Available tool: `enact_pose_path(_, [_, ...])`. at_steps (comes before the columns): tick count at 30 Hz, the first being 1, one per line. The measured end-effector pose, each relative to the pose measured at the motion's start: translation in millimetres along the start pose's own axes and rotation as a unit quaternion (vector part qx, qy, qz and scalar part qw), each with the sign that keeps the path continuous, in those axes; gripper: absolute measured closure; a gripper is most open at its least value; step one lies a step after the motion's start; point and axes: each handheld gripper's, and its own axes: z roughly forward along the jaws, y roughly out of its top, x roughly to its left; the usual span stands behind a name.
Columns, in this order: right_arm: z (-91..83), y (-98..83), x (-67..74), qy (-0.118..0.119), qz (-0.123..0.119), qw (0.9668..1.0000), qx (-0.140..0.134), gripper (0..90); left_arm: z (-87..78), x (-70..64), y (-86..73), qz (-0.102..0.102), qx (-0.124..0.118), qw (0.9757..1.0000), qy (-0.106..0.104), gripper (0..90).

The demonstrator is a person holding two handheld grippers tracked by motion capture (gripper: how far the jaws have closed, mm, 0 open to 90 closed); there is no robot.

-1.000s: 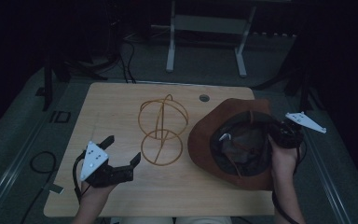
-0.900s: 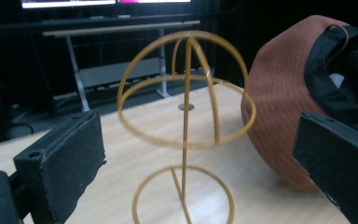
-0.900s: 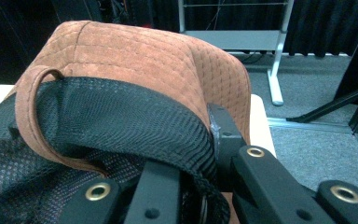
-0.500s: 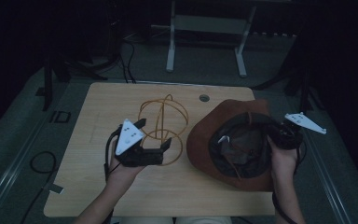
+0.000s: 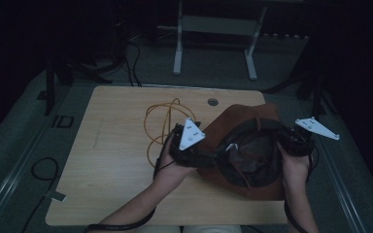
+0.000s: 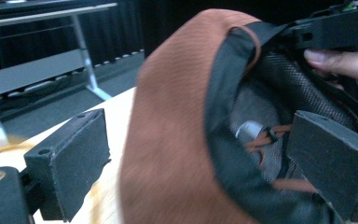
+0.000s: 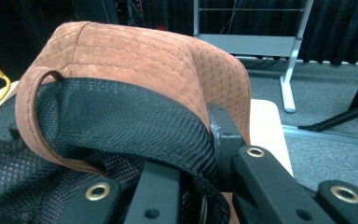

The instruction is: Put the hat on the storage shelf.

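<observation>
A brown suede hat (image 5: 250, 188) with a black mesh lining lies crown-down on the right half of the table (image 5: 111, 184). My right gripper (image 5: 285, 141) is shut on the hat's right rim; in the right gripper view its jaws (image 7: 201, 161) pinch the black inner band of the hat (image 7: 135, 51). My left gripper (image 5: 214, 158) is open at the hat's left rim. In the left gripper view the hat's rim (image 6: 168, 116) stands between the wide-apart jaws of the left gripper (image 6: 205, 140), and the right gripper (image 6: 335, 28) shows behind it in a hand.
A yellow wire hat stand (image 5: 162, 126) sits at the table's middle, just left of the left gripper. A round grommet hole (image 5: 212, 102) lies near the far edge. A grey desk frame (image 5: 213, 29) stands behind, and a cable (image 5: 43, 170) loops on the floor at left.
My left gripper has swept right from the table's front left, past the wire stand, to the hat's left rim. The right gripper kept its hold; the hat shifted slightly.
</observation>
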Motion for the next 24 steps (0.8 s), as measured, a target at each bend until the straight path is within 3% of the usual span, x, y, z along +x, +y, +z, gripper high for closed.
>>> enact_pose_path(5, [-2.3, -0.6, -1.5, 0.0, -0.001, 1.0, 0.0, 83.9, 33.0, -10.2, 7.5, 0.025, 0.021, 0.9995, -0.005, 6.4])
enact_pose_path(9, [-5.9, -0.6, -3.8, -0.002, -0.002, 1.0, 0.0, 83.9, 53.4, -12.7, 11.4, 0.024, 0.027, 0.9993, -0.004, 7.6])
enact_pose_path(12, [-7.9, -0.5, -5.3, -0.003, -0.003, 1.0, -0.001, 83.9, 66.2, -15.8, 11.9, 0.032, 0.035, 0.9989, 0.007, 12.1])
enact_pose_path(15, [-9.5, -0.1, -4.5, -0.001, -0.004, 1.0, -0.001, 83.9, 79.1, -20.0, 10.7, 0.044, 0.062, 0.9966, 0.032, 14.7])
enact_pose_path(17, [-10.8, 0.6, -2.7, 0.001, -0.006, 1.0, -0.003, 83.9, 86.5, -20.7, 9.0, 0.051, 0.075, 0.994, 0.062, 15.2])
enact_pose_path(18, [-11.3, 1.0, -1.6, 0.002, -0.009, 1.0, -0.004, 83.9, 89.7, -19.8, 8.5, 0.054, 0.083, 0.9925, 0.071, 17.6])
enact_pose_path(21, [-12.3, 2.0, 2.7, 0.007, -0.013, 0.9999, -0.006, 83.9, 95.7, -16.3, 7.6, 0.048, 0.092, 0.9912, 0.082, 25.0])
enact_pose_path(24, [-11.7, 1.4, 8.9, 0.008, -0.019, 0.9998, -0.005, 83.9, 97.2, -14.4, 7.0, 0.049, 0.09, 0.9907, 0.09, 48.9])
